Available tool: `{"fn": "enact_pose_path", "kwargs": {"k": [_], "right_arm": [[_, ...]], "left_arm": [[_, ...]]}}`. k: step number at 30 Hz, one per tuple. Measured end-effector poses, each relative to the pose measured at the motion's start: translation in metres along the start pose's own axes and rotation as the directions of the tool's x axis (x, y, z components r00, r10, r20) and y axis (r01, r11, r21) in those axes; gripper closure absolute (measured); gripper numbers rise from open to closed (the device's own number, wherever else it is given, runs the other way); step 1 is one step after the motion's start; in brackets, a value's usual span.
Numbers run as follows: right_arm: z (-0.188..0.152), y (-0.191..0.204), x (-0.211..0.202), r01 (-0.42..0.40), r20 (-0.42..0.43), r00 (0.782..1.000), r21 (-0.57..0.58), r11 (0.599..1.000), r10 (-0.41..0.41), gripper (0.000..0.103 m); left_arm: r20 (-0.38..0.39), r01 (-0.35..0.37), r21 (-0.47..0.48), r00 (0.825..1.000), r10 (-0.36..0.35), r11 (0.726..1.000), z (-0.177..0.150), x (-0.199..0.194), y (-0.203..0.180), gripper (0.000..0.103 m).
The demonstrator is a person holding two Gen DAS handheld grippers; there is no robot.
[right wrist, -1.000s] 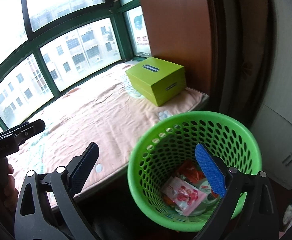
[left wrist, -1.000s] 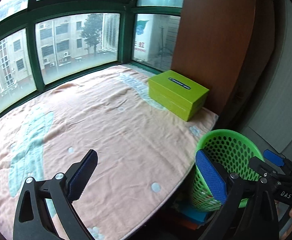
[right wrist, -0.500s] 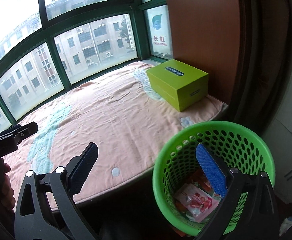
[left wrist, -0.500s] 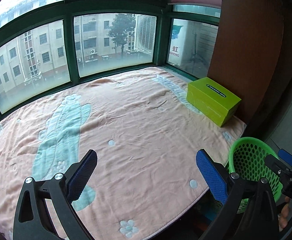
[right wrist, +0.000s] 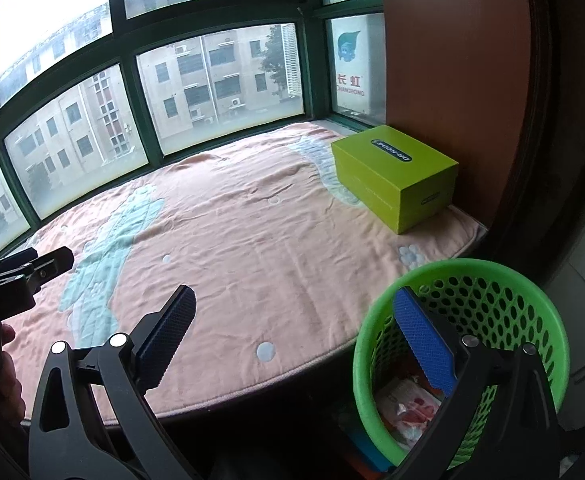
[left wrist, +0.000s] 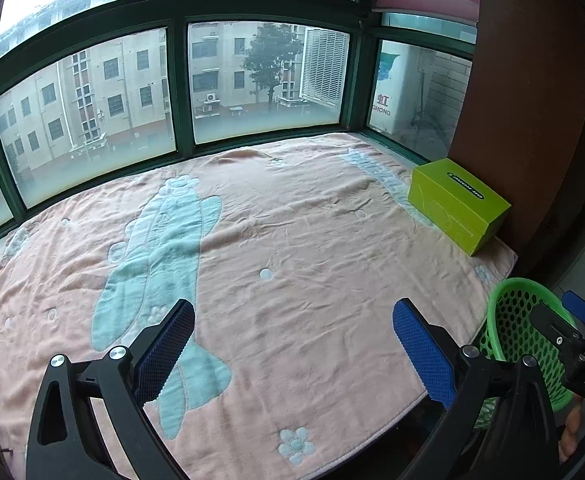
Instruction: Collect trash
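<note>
A green perforated waste basket (right wrist: 492, 320) stands on the floor at the right end of the window seat; it also shows in the left wrist view (left wrist: 520, 328). Red and white wrappers (right wrist: 408, 404) lie at its bottom. My right gripper (right wrist: 292, 332) is open and empty, with its right finger over the basket's near rim. My left gripper (left wrist: 292, 340) is open and empty above the front of the pink blanket (left wrist: 292, 248). No loose trash shows on the blanket.
A lime green box (left wrist: 458, 206) sits on the blanket at the far right, against a brown wooden panel (left wrist: 532, 100). Green-framed windows (left wrist: 172, 92) close off the back. The other gripper shows at the edge of each view.
Both grippers have swung left and back from the basket, so more of the blanket and window shows. Both stay open and empty.
</note>
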State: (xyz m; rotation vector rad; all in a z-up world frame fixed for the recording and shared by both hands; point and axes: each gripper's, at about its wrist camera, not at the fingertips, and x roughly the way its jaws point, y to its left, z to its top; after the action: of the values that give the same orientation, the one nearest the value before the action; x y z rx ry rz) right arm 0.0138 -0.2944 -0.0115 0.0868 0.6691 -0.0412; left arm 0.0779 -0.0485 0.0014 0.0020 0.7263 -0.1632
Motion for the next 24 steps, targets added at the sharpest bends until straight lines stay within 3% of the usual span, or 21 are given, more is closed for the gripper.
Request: {"fn": "enact_pose_path", "kwargs": {"k": [24], "right_arm": [[0.004, 0.024, 0.012, -0.038, -0.018, 0.999, -0.032, 0.999, 0.037, 0.005]], "left_arm": [[-0.022, -0.074, -0.041, 0.997, 0.073, 0.996, -0.008, 0.000, 0.027, 0.007]]}}
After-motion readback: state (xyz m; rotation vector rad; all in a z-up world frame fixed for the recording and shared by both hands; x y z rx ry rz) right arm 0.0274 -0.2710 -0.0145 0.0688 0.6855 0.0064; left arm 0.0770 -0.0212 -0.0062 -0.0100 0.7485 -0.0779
